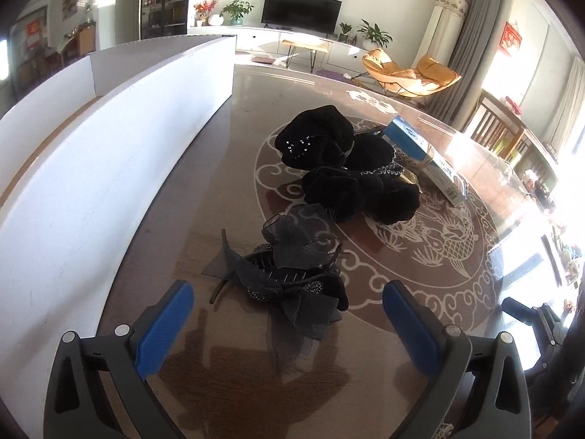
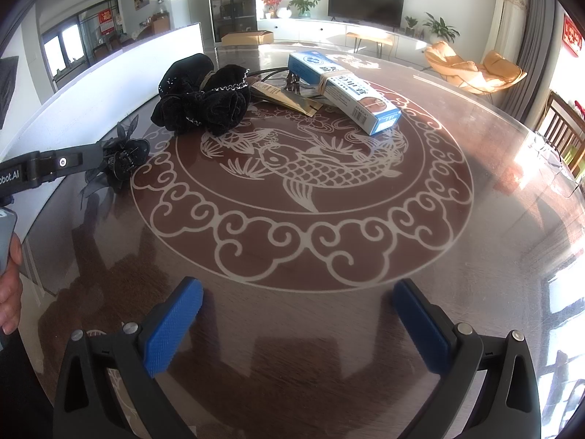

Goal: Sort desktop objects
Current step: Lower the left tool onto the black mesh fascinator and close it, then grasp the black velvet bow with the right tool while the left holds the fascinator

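1. Left wrist view shows the left gripper [image 1: 289,314] with its two blue pads [image 1: 164,329] spread wide apart; it grasps nothing.
2. Between the pads, on the table, lies a black hair clip with gauze bow [image 1: 292,274]. The pads stand on both sides of it, but I cannot tell if they touch it.
3. Further ahead lie black velvet scrunchies [image 1: 340,168], piled together and just beyond the clip.
4. Behind the scrunchies is a blue and white box [image 1: 427,157], which lies flat, and a thin gold packet [image 2: 289,100] partly under them.
5. To the left of all this stands a white cardboard box [image 1: 109,168] with a long wall, beside the clip.
6. Right wrist view shows the right gripper [image 2: 298,314] released too, with its blue pads far apart over the bare glass table [image 2: 493,201], above the edge of a white fish pattern [image 2: 303,172]. It is well apart from the objects.
7. At the left edge of this view a hand [image 2: 9,285] holds the other tool.
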The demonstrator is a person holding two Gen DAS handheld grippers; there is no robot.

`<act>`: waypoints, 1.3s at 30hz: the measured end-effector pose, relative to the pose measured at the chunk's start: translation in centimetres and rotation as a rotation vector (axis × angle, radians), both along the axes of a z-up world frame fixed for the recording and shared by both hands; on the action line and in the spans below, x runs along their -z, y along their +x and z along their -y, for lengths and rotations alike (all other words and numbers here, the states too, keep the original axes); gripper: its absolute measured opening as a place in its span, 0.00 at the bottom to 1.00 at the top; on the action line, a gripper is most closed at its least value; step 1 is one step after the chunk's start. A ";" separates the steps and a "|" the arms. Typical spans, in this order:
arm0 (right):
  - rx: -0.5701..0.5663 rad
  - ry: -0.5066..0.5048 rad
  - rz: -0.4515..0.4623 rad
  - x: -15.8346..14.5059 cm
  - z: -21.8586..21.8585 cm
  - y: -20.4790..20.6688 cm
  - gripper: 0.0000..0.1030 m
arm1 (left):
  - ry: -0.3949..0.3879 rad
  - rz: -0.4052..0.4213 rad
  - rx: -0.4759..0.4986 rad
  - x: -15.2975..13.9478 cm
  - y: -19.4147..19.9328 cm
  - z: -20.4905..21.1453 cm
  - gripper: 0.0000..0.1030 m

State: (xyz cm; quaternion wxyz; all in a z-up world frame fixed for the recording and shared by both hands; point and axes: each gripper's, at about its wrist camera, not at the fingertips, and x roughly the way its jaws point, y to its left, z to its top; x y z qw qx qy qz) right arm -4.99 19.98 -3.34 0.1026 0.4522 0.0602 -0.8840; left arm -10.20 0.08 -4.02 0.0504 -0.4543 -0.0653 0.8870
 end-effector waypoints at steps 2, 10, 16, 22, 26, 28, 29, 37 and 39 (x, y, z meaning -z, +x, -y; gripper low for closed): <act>0.000 0.000 0.000 0.0 0.0 0.1 1.00 | -0.074 0.030 -0.004 0.9 -1.3 -0.8 1.00; 0.000 0.000 0.000 0.0 0.0 0.1 1.00 | -0.147 0.007 -0.033 1.9 -1.5 0.0 0.77; 0.000 0.000 0.000 0.0 0.0 0.1 1.00 | -0.165 -0.016 -0.007 2.1 1.7 0.5 0.77; 0.000 0.000 0.000 0.0 0.0 0.0 1.00 | -0.170 -0.020 0.000 2.3 2.3 0.4 0.78; -0.012 -0.032 -0.001 -0.1 0.0 -0.1 1.00 | -0.164 -0.020 0.001 2.0 2.3 0.8 0.78; -0.087 -0.159 -0.009 -0.8 0.4 -0.9 1.00 | -0.165 -0.021 0.001 2.0 2.4 0.8 0.78; -0.104 -0.156 -0.026 -1.3 1.2 -1.6 1.00 | -0.165 -0.020 0.001 2.0 2.3 0.7 0.78; -0.493 0.206 -0.162 -4.1 12.5 -9.2 0.99 | -0.165 -0.021 0.001 2.0 2.3 0.7 0.78; -0.574 0.271 -0.126 -3.1 14.5 -10.8 0.88 | -0.165 -0.020 0.001 2.0 2.3 0.7 0.78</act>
